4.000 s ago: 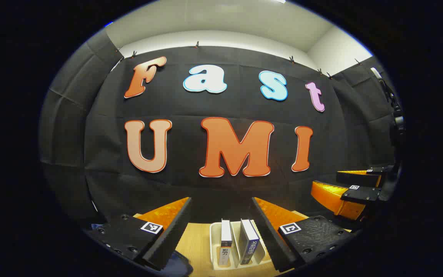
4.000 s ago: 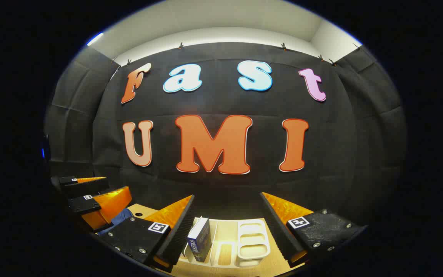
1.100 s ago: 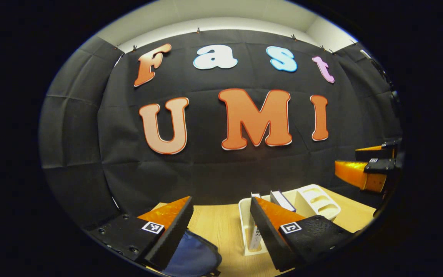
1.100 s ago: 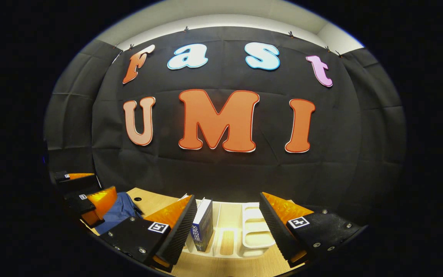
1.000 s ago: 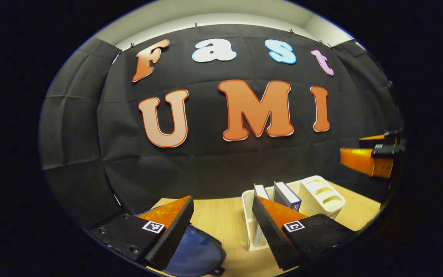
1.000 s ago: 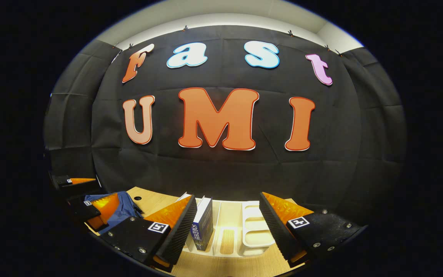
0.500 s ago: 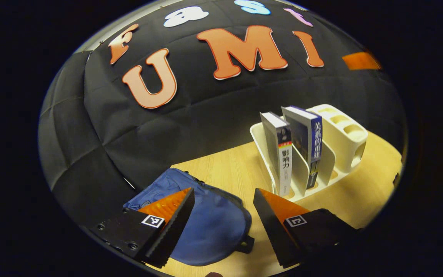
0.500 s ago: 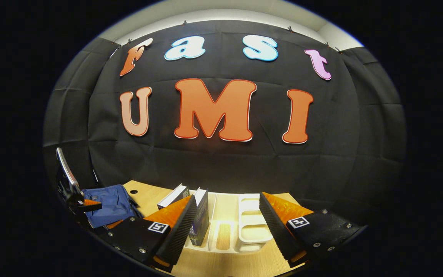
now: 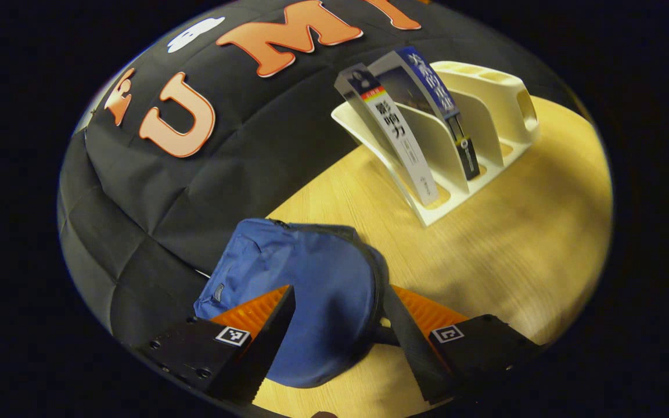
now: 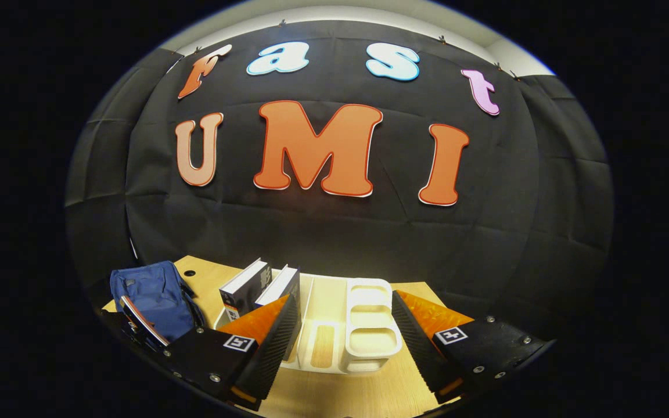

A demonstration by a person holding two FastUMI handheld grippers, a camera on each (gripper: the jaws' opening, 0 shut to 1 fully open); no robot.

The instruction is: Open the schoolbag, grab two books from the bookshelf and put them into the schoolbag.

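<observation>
A blue schoolbag (image 9: pixel 302 287) lies flat on the wooden table (image 9: pixel 514 244), zipped shut. My left gripper (image 9: pixel 334 342) hovers just above the bag's near end, open, its fingers on either side of the bag's rounded top. A white bookshelf (image 9: pixel 462 145) stands farther back with two books upright in its slots: a grey one (image 9: pixel 389 125) and a dark blue one (image 9: pixel 433 101). In the right gripper view my right gripper (image 10: pixel 343 342) is open in front of the bookshelf (image 10: pixel 358 325), with the two books (image 10: pixel 259 287) to its left and the schoolbag (image 10: pixel 151 299) at far left.
The black cloth wall (image 10: pixel 334 232) closes the back of the table right behind the bookshelf and the bag. A small round hole (image 10: pixel 190 272) sits in the table near the bag. Bare wood lies to the right of the bag in the left gripper view.
My left gripper has tipped down and moved left over the schoolbag, which now lies between its fingers. The right gripper has tilted slightly down toward the bookshelf. Both stay open.
</observation>
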